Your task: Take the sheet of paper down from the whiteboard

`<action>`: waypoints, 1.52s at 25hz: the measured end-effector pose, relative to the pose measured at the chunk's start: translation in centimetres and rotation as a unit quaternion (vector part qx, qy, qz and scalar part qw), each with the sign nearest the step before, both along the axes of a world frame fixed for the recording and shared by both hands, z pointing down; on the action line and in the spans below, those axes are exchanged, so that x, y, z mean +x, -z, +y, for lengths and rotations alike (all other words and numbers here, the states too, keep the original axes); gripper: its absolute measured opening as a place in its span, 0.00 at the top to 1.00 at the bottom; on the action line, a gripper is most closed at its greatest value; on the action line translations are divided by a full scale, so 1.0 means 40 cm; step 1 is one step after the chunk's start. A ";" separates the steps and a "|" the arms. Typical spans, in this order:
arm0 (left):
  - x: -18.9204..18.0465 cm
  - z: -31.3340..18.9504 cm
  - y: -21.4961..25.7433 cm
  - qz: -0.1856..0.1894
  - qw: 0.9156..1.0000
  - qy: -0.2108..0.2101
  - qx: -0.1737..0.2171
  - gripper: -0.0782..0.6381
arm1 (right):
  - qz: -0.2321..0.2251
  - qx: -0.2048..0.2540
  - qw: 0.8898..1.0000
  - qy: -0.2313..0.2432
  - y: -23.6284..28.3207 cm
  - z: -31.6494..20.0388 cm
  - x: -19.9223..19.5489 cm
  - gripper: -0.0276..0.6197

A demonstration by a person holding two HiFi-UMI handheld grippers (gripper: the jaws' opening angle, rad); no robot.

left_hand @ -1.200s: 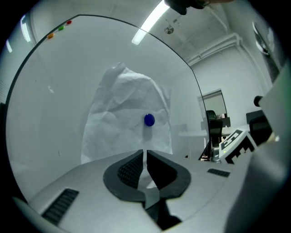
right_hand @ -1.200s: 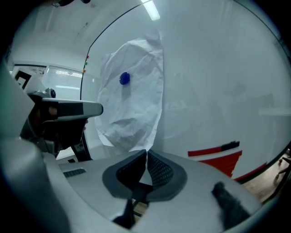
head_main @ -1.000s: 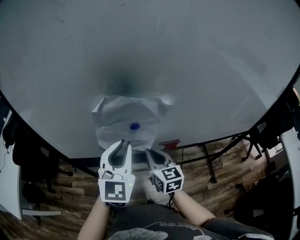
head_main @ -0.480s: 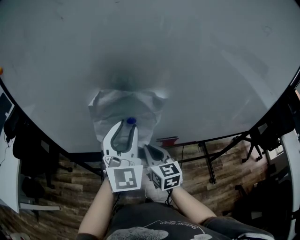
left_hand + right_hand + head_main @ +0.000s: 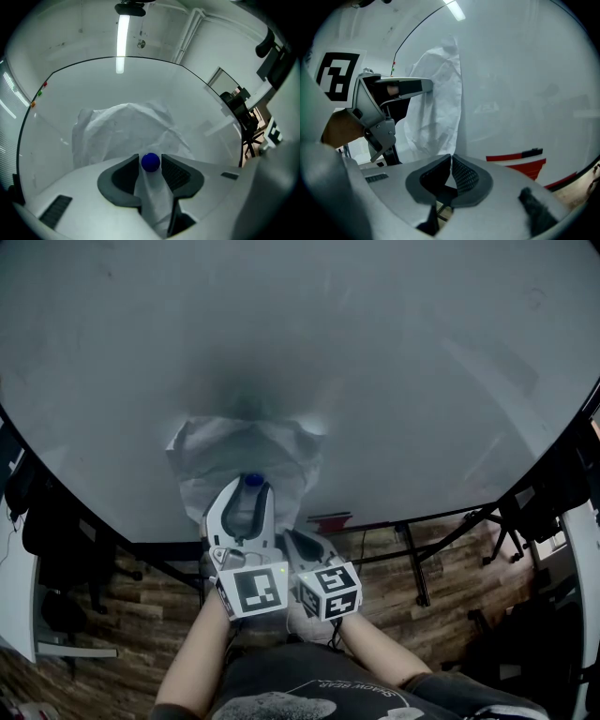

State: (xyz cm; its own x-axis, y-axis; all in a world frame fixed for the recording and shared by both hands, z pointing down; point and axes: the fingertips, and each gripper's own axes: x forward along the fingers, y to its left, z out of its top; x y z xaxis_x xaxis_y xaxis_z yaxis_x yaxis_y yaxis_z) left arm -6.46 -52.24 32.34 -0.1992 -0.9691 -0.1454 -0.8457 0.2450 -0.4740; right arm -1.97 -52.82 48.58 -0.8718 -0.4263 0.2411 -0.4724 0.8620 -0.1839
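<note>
A crumpled white sheet of paper (image 5: 234, 451) hangs on the whiteboard (image 5: 394, 381), pinned by a round blue magnet (image 5: 251, 480). My left gripper (image 5: 249, 489) is raised in front of the sheet. Its jaws have just been opening and now stand open, with the magnet (image 5: 150, 161) between their tips and a strip of paper (image 5: 154, 197) running down between them. The left gripper's (image 5: 150, 158) pads do not visibly press on the magnet. Lower right, my right gripper (image 5: 291, 534) is shut on the sheet's bottom edge, and the thin paper (image 5: 440, 93) rises from its closed jaws (image 5: 451, 163).
A red eraser with a black marker (image 5: 520, 157) lies on the board's tray, just right of the right gripper. Black stand legs (image 5: 422, 568) spread over the wooden floor (image 5: 441, 615) below. Dark chairs (image 5: 56, 549) stand at the left. The left gripper's body (image 5: 379, 108) sits close beside the right one.
The left gripper rose from the sheet's lower edge to the blue magnet and its jaws widened around it. The right gripper stayed put, still shut on the bottom edge.
</note>
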 end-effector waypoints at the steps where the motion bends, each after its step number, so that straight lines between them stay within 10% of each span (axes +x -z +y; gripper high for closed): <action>1: -0.002 0.000 -0.002 0.002 1.000 0.005 0.002 0.68 | 0.000 -0.001 1.000 0.000 -0.001 -0.001 0.000 0.91; 11: 0.001 -0.002 0.007 0.013 1.000 0.001 0.011 0.72 | -0.004 0.009 1.000 0.001 0.001 -0.013 0.001 0.91; 24: -0.032 0.087 -0.027 0.132 0.991 -0.017 0.017 0.72 | 0.008 -0.015 1.000 0.022 -0.035 0.013 -0.002 0.92; 38: -0.233 0.382 -0.251 0.241 0.967 0.017 -0.085 0.72 | 0.019 -0.010 0.998 -0.063 -0.044 0.150 -0.047 0.92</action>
